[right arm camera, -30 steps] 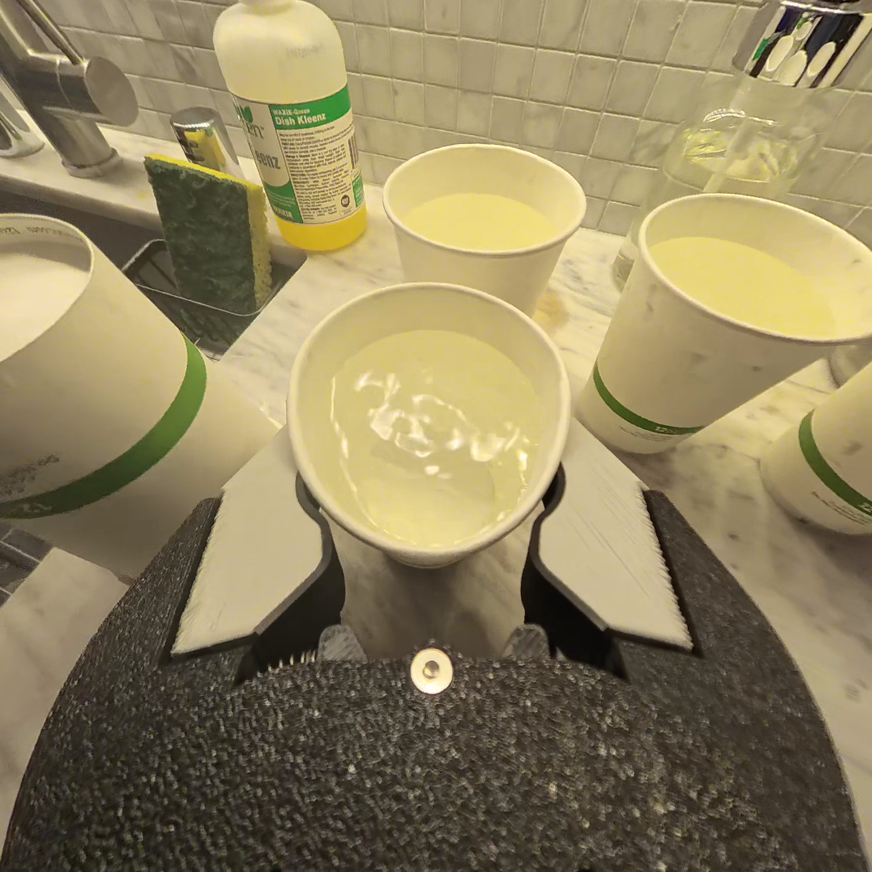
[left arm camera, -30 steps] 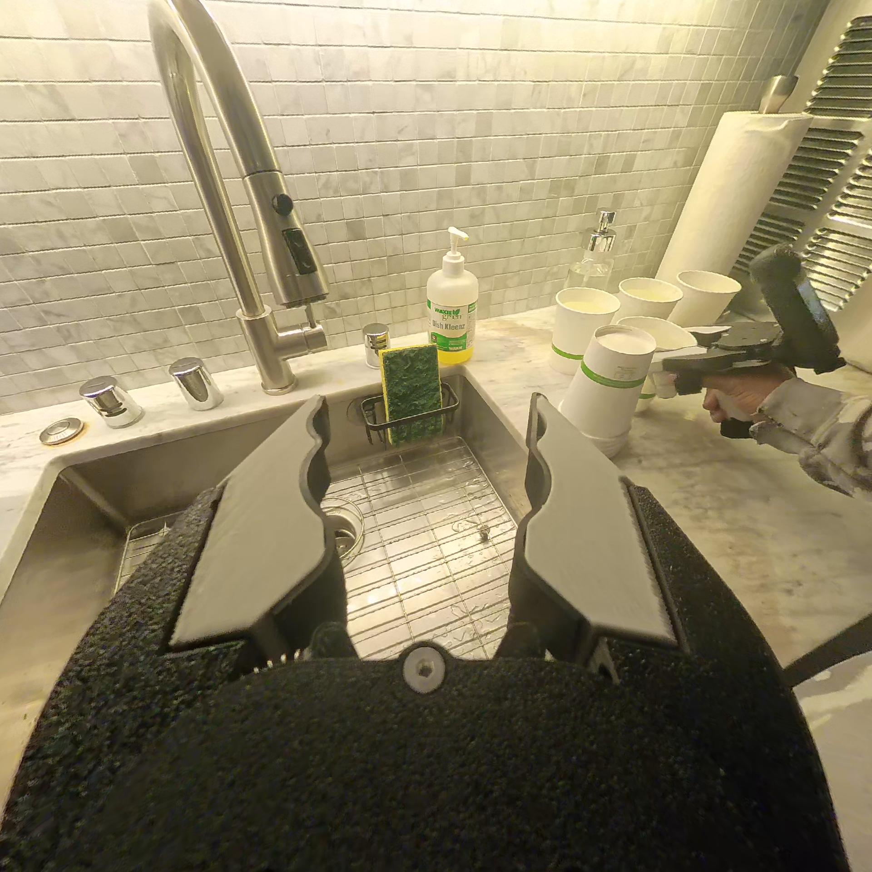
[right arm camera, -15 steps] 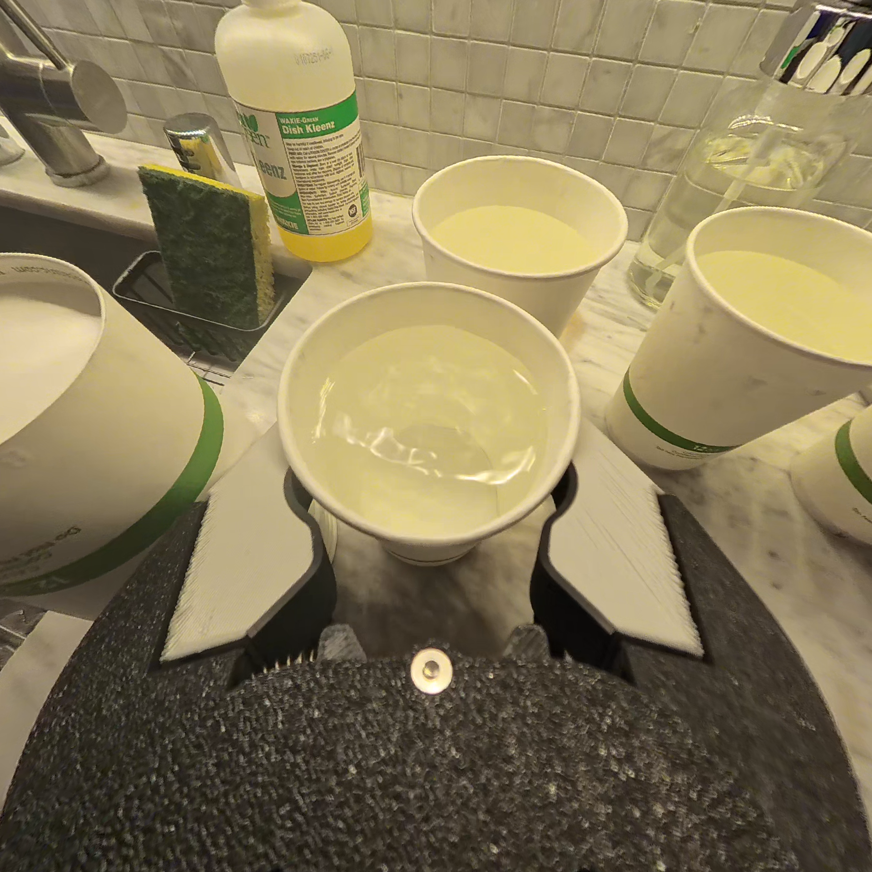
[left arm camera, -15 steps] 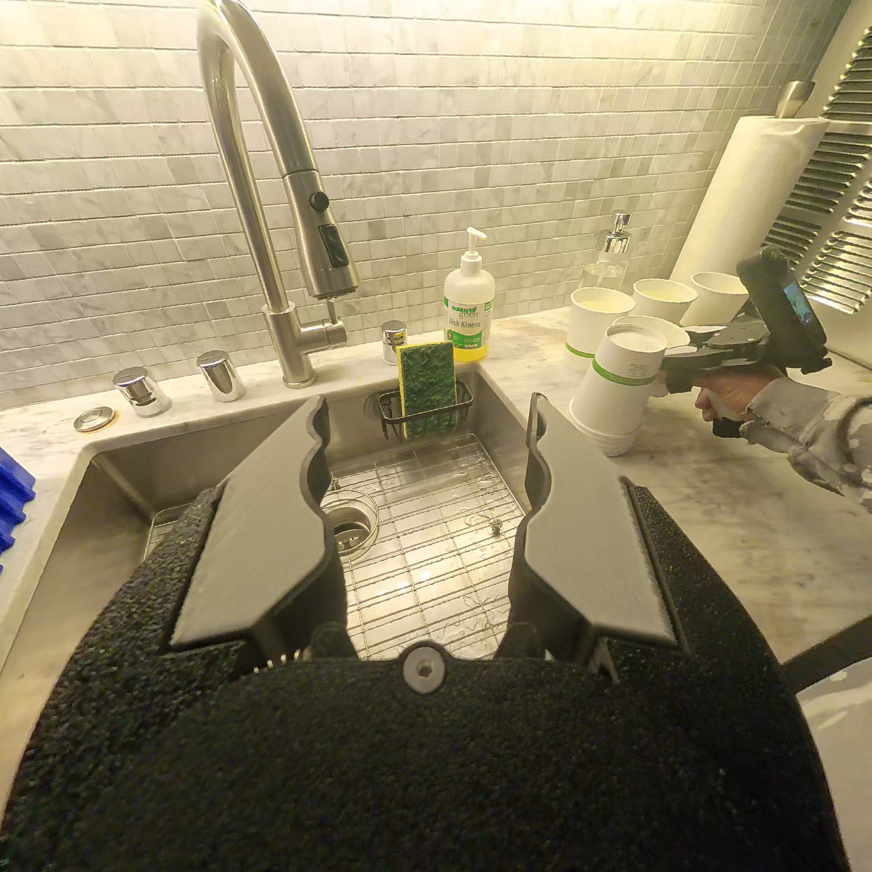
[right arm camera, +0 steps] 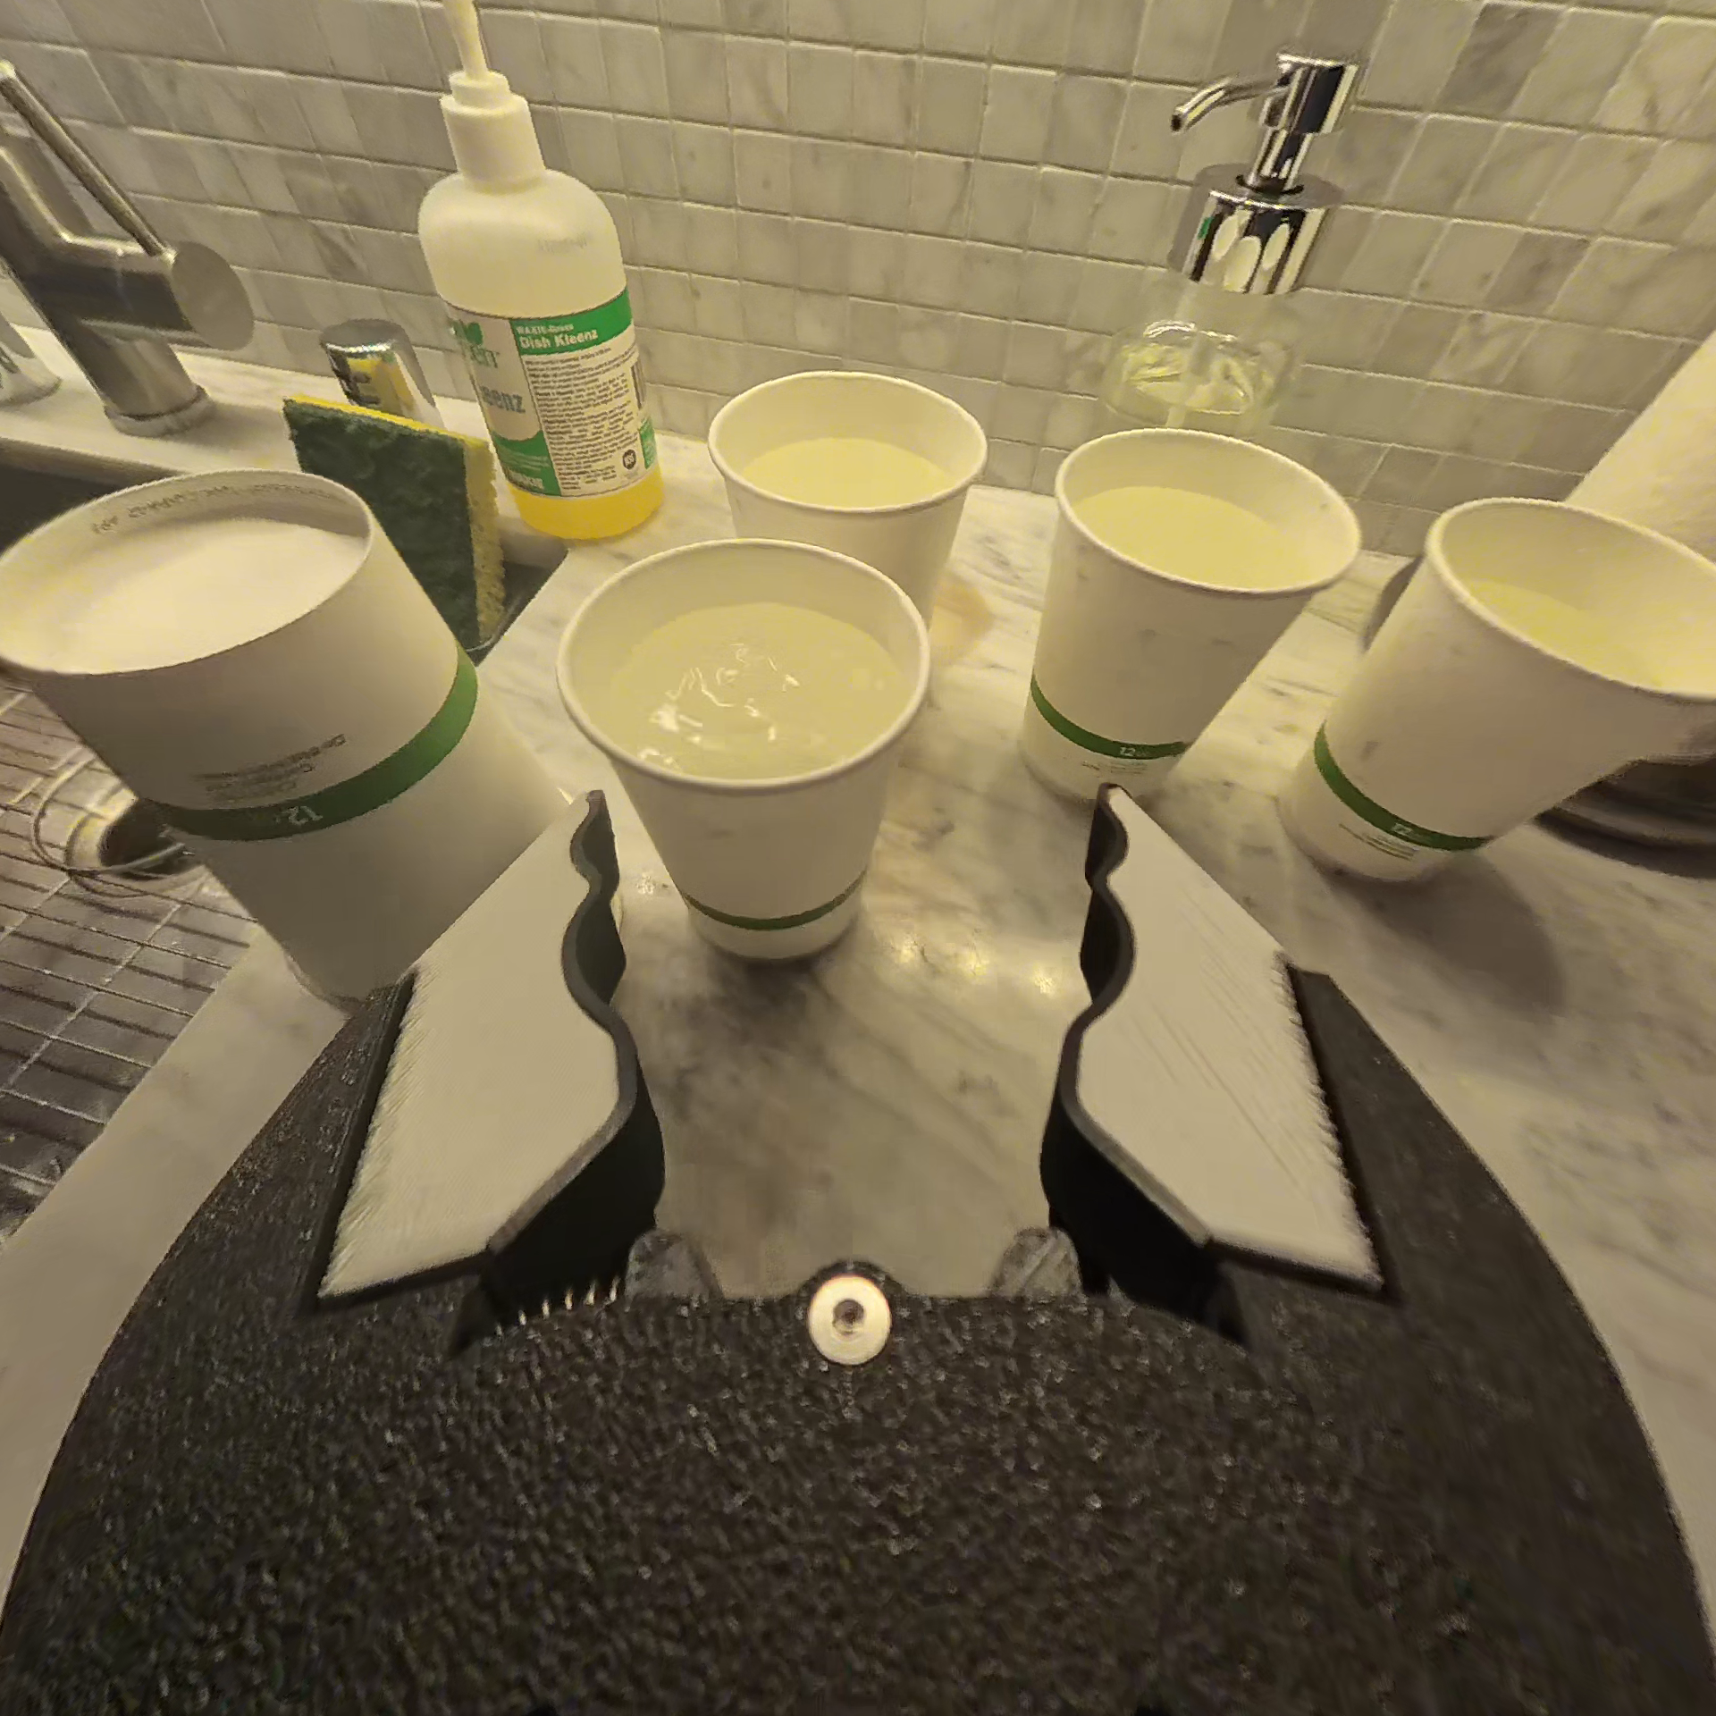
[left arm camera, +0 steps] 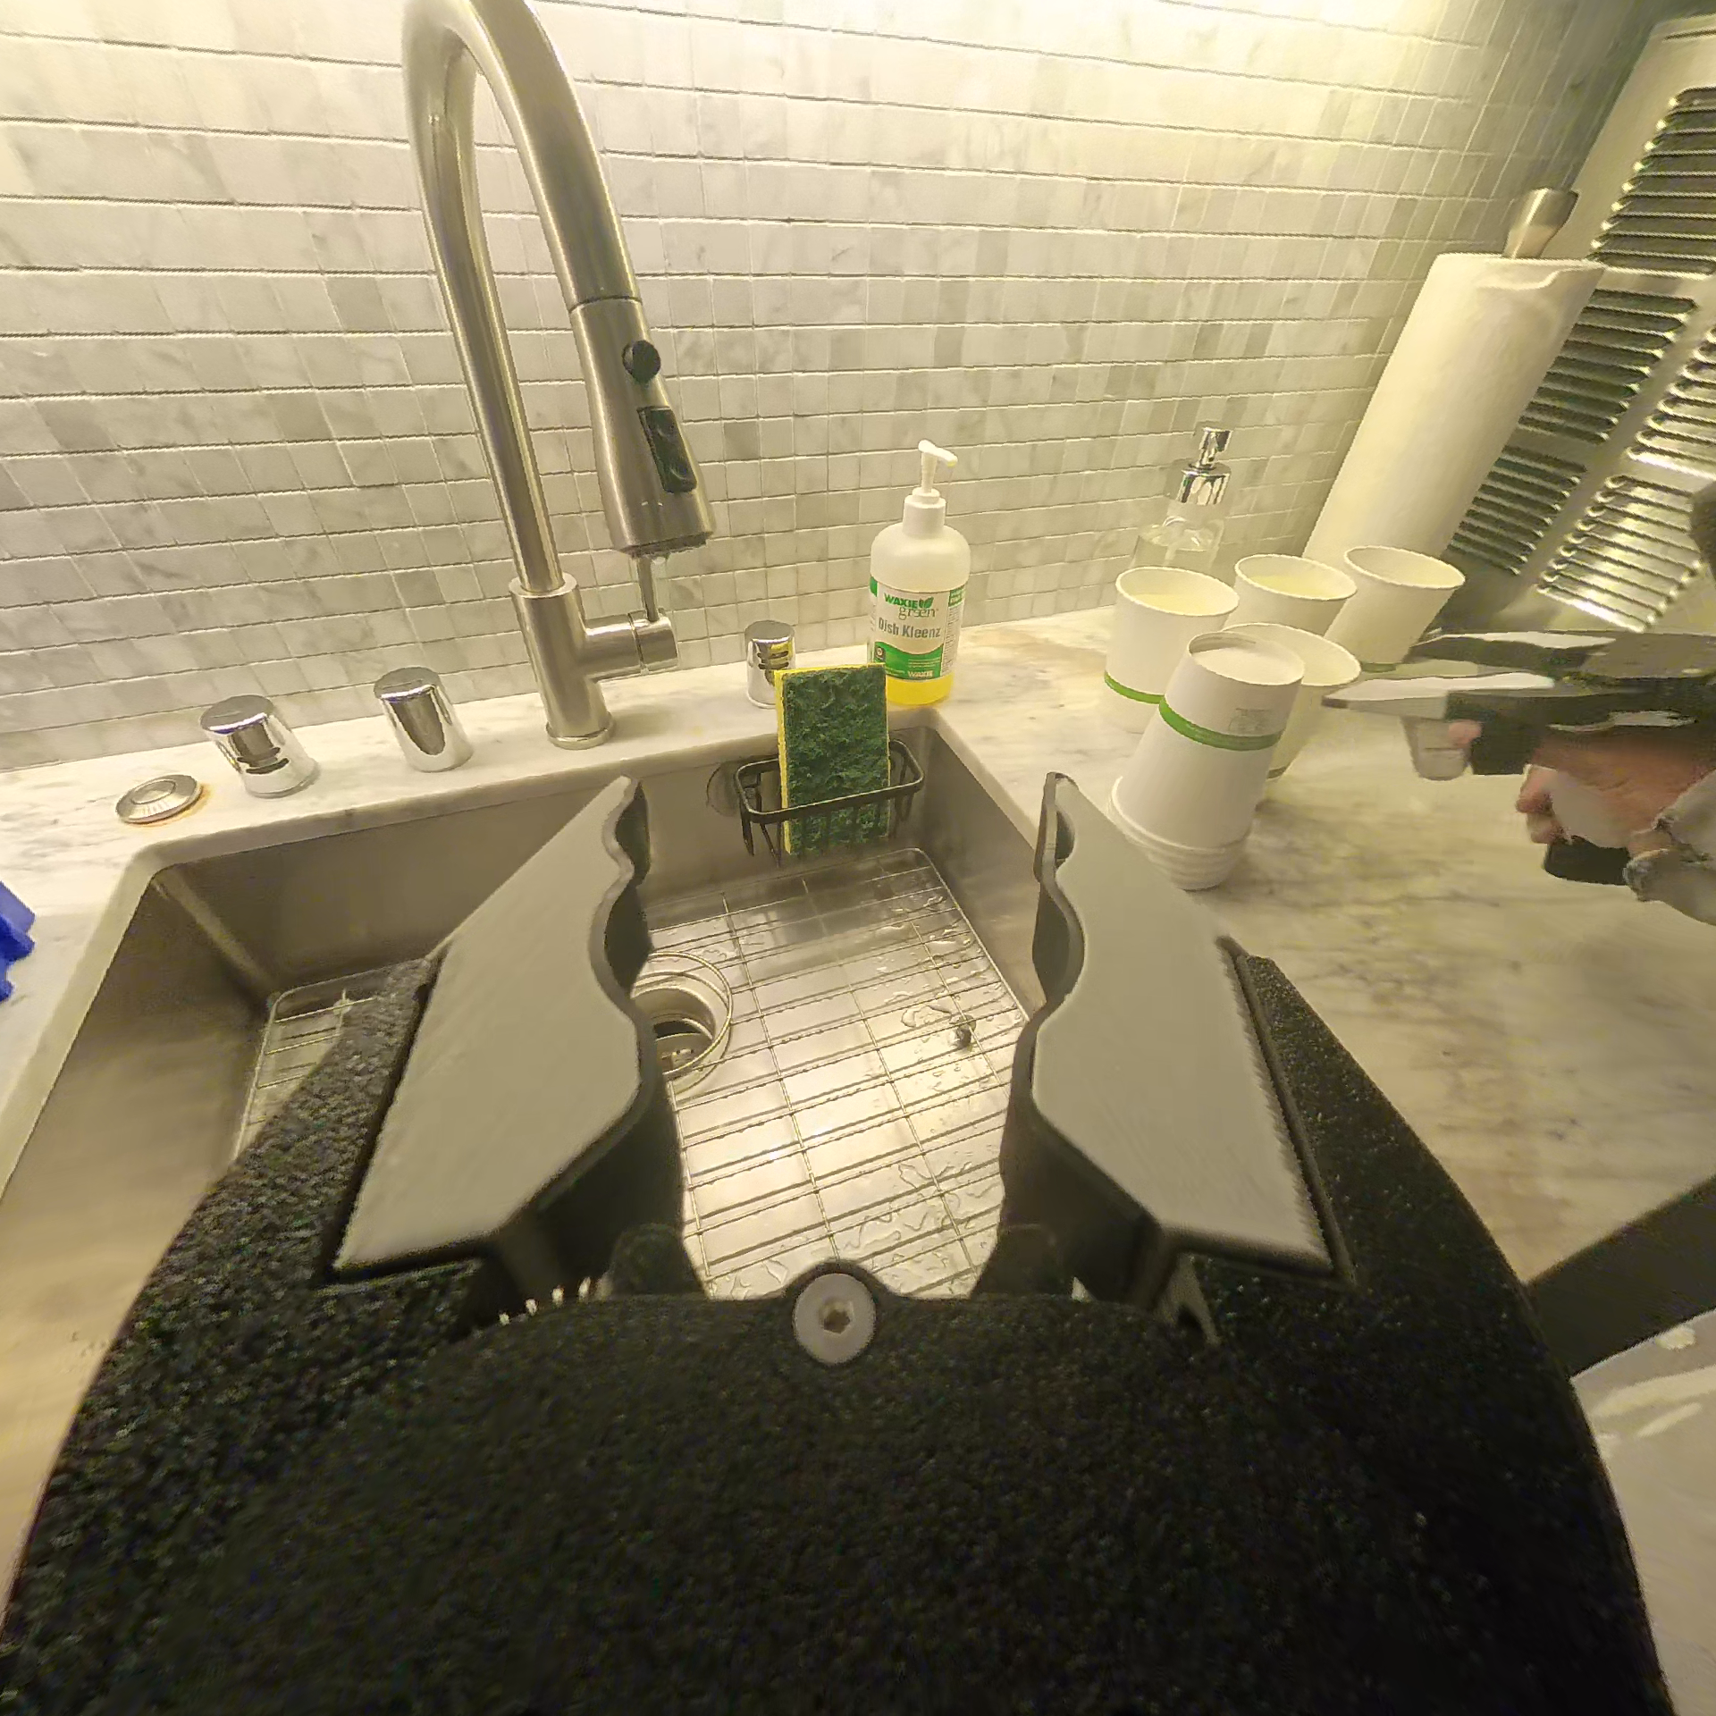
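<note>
My right gripper is open and empty, just short of a white paper cup with a green band that stands on the marble counter and holds clear liquid. Three more filled cups stand behind and to the right. A stack of upside-down cups stands at its left by the sink edge. My left gripper is open and empty, hovering over the steel sink. The right gripper also shows in the left wrist view, held by a hand.
A tall steel faucet rises behind the sink. A green sponge sits in a black caddy. A dish soap bottle, a glass pump dispenser and a paper towel roll line the tiled wall. The counter edge runs on the right gripper's left. The glass pump dispenser sits 25 cm or so from the ends of my right fingers. It turns up in the left wrist view as well.
My right gripper opened, let go of the liquid-filled cup on the counter and drew back from it. My left gripper pulled back and up from the sink.
</note>
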Demonstrator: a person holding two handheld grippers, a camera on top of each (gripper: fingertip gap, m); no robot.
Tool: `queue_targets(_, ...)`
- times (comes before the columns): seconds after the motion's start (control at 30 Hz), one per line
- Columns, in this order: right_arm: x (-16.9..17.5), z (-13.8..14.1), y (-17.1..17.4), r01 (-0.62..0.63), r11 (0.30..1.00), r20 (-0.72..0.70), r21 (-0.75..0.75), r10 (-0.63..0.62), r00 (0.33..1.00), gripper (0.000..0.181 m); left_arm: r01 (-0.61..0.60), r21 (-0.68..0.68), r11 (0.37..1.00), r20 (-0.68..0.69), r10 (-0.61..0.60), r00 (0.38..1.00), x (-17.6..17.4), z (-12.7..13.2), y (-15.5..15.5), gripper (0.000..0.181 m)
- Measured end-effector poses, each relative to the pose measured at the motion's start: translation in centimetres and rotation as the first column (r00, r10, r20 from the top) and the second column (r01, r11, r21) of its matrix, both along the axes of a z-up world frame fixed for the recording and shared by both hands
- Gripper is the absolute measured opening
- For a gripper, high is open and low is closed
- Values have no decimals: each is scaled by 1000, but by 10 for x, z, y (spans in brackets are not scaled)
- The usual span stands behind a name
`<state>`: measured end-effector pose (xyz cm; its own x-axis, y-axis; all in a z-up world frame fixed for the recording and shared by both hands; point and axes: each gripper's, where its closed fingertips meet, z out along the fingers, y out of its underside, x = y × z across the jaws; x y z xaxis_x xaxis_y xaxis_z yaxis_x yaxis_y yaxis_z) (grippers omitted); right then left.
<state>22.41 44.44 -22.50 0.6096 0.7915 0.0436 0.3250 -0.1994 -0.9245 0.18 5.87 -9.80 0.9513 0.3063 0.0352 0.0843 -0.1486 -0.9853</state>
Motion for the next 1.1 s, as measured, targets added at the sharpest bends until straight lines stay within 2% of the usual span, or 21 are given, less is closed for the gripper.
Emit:
queue_targets(0.2, 18, 24, -20, -15, 1000, -23, 13, 16, 1000, 97, 23, 20, 1000, 8, -23, 1000, 0, -3, -1, 83)
queue_targets(0.3, 13, 43, -41, -113, 994, 4, 7, 113, 994, 95, 24, 34, 999, 15, -24, 1000, -2, -3, -3, 83)
queue_targets(0.4, -2, 57, -65, -287, 958, 117, -27, 288, 950, 91, 27, 40, 999, 22, -28, 999, -5, -6, -7, 81)
queue_targets(0.47, -12, 62, -78, -406, 912, 235, -61, 408, 882, 90, 33, 46, 998, 22, -34, 999, -7, -8, -9, 81)
queue_targets(0.53, -22, 65, -90, -519, 848, 353, -108, 521, 777, 86, 40, 52, 998, 16, -41, 999, -10, -8, -12, 81)
queue_targets(0.63, -40, 71, -103, -646, 749, 501, -148, 620, 604, 83, 47, 47, 998, 0, -47, 999, -14, -11, -18, 81)
queue_targets(0.73, -57, 66, -105, -708, 674, 622, -209, 651, 436, 86, 51, 44, 998, 5, -51, 999, -20, -14, -24, 81)
queue_targets(0.87, -71, 45, -102, -706, 617, 699, -347, 672, 244, 90, 43, 39, 998, 10, -44, 999, -28, -19, -36, 81)
queue_targets(0.97, -78, 31, -95, -675, 613, 734, -409, 661, 156, 93, 32, 41, 999, 16, -33, 999, -36, -20, -45, 80)
queue_targets(1.1, -86, 20, -89, -656, 616, 763, -437, 640, 93, 95, 13, 39, 999, 19, -14, 1000, -46, -22, -55, 79)
